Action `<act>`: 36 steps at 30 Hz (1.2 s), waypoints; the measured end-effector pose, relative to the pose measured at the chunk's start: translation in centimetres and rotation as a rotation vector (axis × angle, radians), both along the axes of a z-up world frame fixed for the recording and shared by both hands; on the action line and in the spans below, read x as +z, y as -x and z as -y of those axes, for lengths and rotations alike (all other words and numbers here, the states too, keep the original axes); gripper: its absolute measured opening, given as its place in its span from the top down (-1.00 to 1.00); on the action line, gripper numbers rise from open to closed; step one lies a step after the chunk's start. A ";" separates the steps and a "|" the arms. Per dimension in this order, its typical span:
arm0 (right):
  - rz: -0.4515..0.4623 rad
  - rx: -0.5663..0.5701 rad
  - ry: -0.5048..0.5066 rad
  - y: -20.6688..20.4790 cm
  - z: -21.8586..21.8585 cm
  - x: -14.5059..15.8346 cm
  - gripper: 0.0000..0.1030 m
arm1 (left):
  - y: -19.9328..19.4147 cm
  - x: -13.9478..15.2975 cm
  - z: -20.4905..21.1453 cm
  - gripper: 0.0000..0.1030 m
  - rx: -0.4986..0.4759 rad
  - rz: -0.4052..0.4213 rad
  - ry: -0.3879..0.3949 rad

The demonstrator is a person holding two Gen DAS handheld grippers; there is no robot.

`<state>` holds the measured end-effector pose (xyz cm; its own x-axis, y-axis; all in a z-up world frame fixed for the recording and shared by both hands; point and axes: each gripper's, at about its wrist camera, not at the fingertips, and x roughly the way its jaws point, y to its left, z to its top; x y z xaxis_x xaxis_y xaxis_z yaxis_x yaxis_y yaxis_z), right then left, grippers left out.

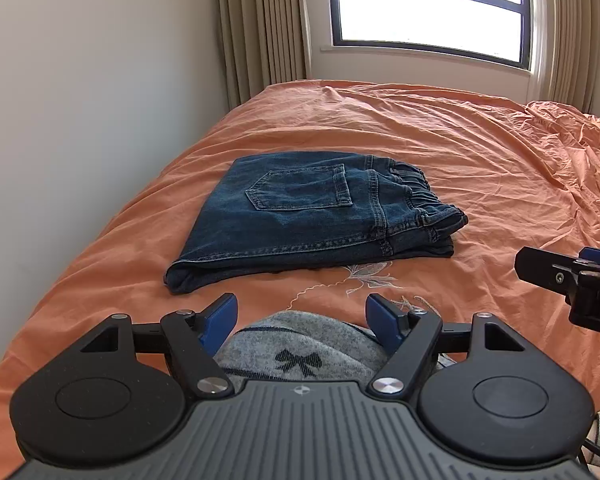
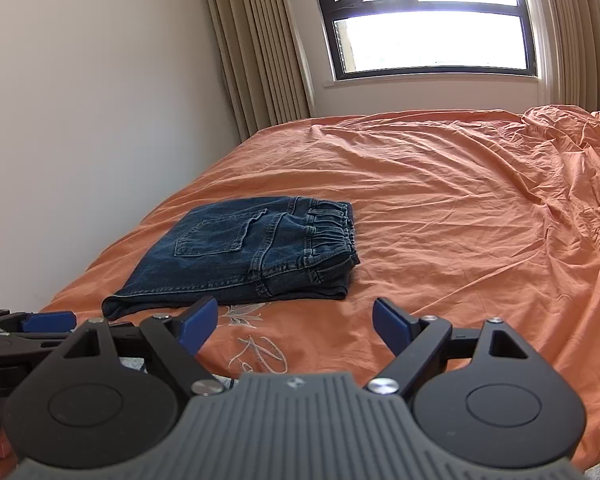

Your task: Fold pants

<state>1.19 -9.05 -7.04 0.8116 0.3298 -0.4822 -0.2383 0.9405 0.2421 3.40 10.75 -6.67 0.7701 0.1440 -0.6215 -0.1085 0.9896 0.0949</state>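
Dark blue jeans [image 1: 300, 216] lie folded into a compact rectangle on the orange bed, back pocket up, elastic waistband toward the right. They also show in the right wrist view [image 2: 240, 256]. My left gripper [image 1: 302, 316] is open and empty, held back from the jeans' near edge, over a grey garment. My right gripper [image 2: 294, 320] is open and empty, near the jeans' near right corner. The right gripper also shows at the right edge of the left wrist view [image 1: 572, 276]. The left gripper shows at the left edge of the right wrist view [image 2: 28, 328].
The orange bedsheet [image 1: 460, 168] is wrinkled, with bunched fabric at the far right [image 2: 572, 132]. A white wall [image 1: 80, 100] runs along the bed's left side. Curtains and a window [image 1: 428, 12] stand behind the bed. A grey garment with a bow print [image 1: 300, 356] is below the left gripper.
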 end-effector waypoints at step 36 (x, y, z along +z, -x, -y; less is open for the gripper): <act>0.028 0.020 0.023 0.7 -0.4 0.5 -0.57 | 0.4 0.2 -0.1 -0.66 0.022 -0.012 0.033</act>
<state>0.45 -8.62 -6.55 0.8182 0.3356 -0.4667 -0.2640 0.9406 0.2135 3.00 10.89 -6.44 0.7591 0.1400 -0.6357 -0.1291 0.9896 0.0638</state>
